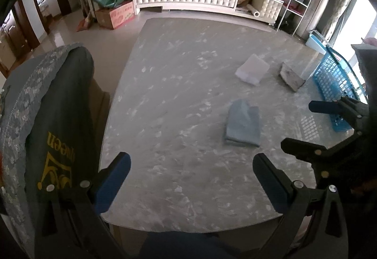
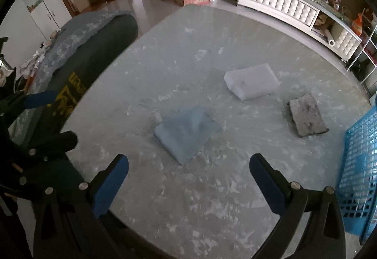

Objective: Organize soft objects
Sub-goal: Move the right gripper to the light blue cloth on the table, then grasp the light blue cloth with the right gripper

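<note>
Chair back [image 1: 59, 103]: at the far left of the table, draped in grey patterned cloth over a dark cover with yellow lettering; it also shows at the left of the right wrist view [image 2: 94, 51].
Left gripper [image 1: 191, 164]: jaws spread wide with nothing between them, above the near part of the table; in the right wrist view it appears at the far left edge [image 2: 47, 117], also spread.
Table [image 1: 176, 70]: grey marbled top with pale streaks, carrying all three soft things and the basket.
Blue folded cloth [image 2: 187, 130]: flat on the table, nearest of the three, just beyond the right gripper's fingertips and apart from them; in the left wrist view [image 1: 242, 123] it sits right of centre.
White foam block [image 2: 251, 81]: flat on the table, farther back and right of the cloth, well apart from it [image 1: 252, 69].
Right gripper [image 2: 189, 168]: released, fingers wide, holding nothing, above the near table; from the left wrist camera it shows at the right [image 1: 304, 126], likewise spread.
Grey sponge pad [image 2: 306, 115]: lies flat right of the foam block, near the basket, not touching it [image 1: 291, 77].
Blue basket [image 2: 358, 164]: latticed plastic at the table's right edge [image 1: 334, 84].
</note>
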